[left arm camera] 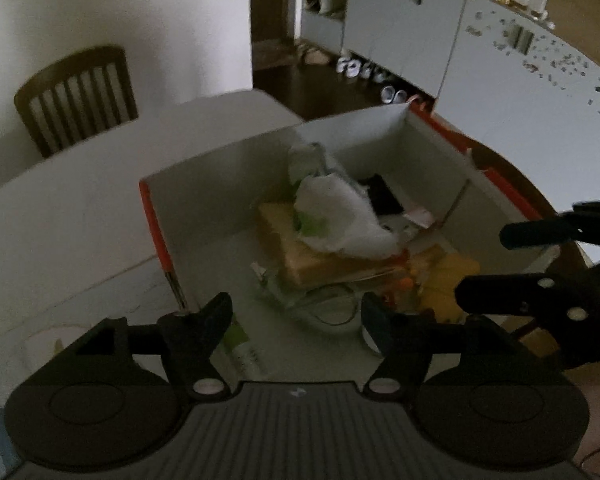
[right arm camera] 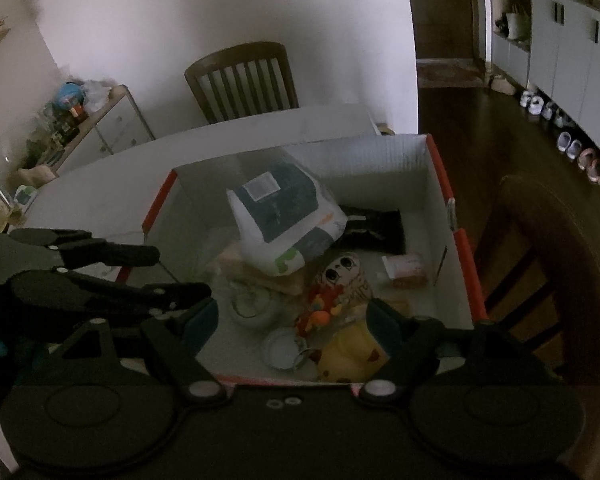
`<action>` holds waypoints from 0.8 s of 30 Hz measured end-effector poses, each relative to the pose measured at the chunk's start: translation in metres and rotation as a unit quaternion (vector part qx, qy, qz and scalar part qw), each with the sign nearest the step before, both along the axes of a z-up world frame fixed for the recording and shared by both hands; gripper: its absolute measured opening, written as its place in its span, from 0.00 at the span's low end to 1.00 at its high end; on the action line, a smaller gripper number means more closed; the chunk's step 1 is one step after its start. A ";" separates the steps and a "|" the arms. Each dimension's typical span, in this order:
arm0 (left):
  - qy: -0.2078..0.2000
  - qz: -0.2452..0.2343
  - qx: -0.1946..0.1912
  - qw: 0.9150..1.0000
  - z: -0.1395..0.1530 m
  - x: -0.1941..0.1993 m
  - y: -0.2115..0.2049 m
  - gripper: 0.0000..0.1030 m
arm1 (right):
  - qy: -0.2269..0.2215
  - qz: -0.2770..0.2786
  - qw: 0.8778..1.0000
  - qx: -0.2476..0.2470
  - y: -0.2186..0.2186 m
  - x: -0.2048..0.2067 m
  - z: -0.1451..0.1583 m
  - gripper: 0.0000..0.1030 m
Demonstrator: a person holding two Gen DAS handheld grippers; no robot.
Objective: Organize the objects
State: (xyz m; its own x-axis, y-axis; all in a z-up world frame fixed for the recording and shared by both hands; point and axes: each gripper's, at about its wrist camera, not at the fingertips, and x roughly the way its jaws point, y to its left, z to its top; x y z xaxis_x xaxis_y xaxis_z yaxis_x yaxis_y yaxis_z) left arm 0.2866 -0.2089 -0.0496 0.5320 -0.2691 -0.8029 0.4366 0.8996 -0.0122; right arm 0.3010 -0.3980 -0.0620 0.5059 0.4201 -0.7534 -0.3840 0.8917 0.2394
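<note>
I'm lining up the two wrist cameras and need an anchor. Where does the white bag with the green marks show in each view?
Left wrist view: the white bag sits mid-frame, on top of the pile inside the box.
Right wrist view: the white bag lies just left of centre, dark printed panel up.
Shared landmark: the wooden chair against the wall behind the table.

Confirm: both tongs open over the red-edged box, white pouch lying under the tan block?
Not quite. The white pouch lies on top of the tan block, as the left wrist view shows. Both the left tongs and right tongs are open over the red-edged box.
</note>
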 end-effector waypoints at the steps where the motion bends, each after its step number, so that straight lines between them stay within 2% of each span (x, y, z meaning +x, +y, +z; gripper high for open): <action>1: -0.004 -0.002 -0.003 1.000 0.003 -0.003 0.001 0.68 | -0.005 0.002 1.000 -0.002 0.000 -0.002 0.002 0.80; 8: -0.016 0.001 -0.040 0.999 0.020 -0.017 0.014 0.69 | -0.040 0.008 0.999 -0.013 0.002 -0.018 0.020 0.81; 18: -0.058 0.009 -0.054 0.997 0.045 -0.043 0.031 0.69 | -0.071 -0.006 0.997 -0.013 -0.001 -0.038 0.036 0.81; 19: -0.058 0.011 -0.056 0.997 0.047 -0.045 0.033 0.70 | -0.076 -0.009 0.997 -0.012 -0.001 -0.041 0.037 0.81; 21: -0.062 0.014 -0.058 0.996 0.051 -0.051 0.038 0.80 | -0.092 -0.008 0.996 -0.014 -0.001 -0.049 0.040 0.84; 24: -0.071 0.019 -0.058 0.996 0.055 -0.059 0.045 0.83 | -0.109 -0.004 0.994 -0.018 0.002 -0.061 0.044 0.87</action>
